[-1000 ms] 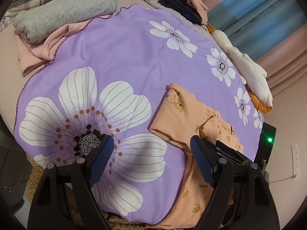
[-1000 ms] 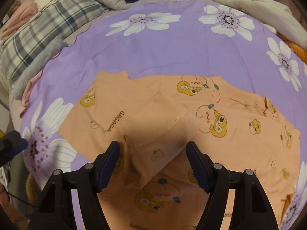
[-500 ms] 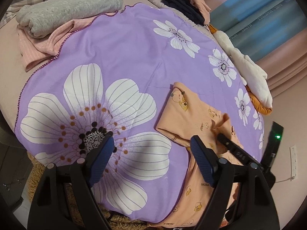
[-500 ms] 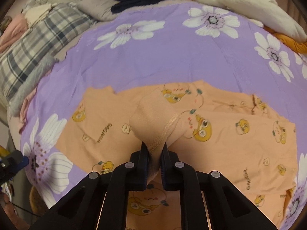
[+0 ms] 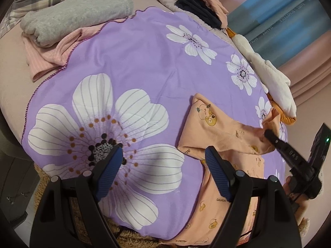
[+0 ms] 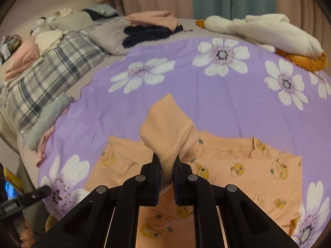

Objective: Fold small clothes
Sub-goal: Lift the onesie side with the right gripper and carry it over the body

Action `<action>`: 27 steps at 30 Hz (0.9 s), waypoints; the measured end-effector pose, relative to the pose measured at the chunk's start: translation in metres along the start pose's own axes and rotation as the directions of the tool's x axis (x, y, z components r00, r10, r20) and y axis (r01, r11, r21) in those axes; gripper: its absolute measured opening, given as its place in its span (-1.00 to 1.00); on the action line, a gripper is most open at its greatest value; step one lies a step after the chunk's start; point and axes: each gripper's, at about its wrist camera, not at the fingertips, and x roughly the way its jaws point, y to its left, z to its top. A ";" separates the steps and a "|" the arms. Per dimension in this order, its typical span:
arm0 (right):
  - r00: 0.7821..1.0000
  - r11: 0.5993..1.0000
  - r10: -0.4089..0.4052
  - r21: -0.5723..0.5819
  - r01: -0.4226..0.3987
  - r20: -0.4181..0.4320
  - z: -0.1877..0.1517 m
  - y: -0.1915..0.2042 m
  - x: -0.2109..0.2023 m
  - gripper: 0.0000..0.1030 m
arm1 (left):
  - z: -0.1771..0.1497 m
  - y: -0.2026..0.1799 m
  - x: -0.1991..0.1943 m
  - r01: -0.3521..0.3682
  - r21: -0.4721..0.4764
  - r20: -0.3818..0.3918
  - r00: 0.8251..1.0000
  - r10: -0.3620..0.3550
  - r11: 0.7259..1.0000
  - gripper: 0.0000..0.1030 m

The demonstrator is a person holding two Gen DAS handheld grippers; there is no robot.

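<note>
A small orange garment (image 6: 248,165) with cartoon prints lies on the purple flowered cloth (image 6: 186,95). My right gripper (image 6: 167,161) is shut on a hemmed flap of the garment (image 6: 165,128) and holds it lifted above the rest. In the left wrist view the garment (image 5: 219,132) lies at the right, with the right gripper (image 5: 269,134) pinching its raised fold. My left gripper (image 5: 163,161) is open and empty, hovering over the big white flower (image 5: 99,132), left of the garment's near edge.
A grey folded garment (image 5: 76,18) and a pink striped one (image 5: 49,57) lie at the far left. Dark and pink folded clothes (image 6: 151,26), a plaid blanket (image 6: 51,68) and a white plush toy (image 6: 264,31) line the back. Curtains hang behind.
My right gripper closed on the garment's flap and lifted it up and away from me. My left gripper stayed open and shifted slightly.
</note>
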 end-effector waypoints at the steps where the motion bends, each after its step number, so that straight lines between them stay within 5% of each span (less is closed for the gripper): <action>1: 1.000 1.000 -0.005 -0.002 0.005 0.004 0.002 0.000 -0.003 -0.77 | 0.000 -0.003 0.001 0.000 0.008 -0.003 1.000 0.000 1.000 0.57; 27: 0.985 1.000 -0.024 0.014 0.021 0.173 0.028 -0.024 -0.061 -0.77 | -0.013 -0.042 0.034 -0.007 0.127 -0.076 0.997 0.017 0.992 0.57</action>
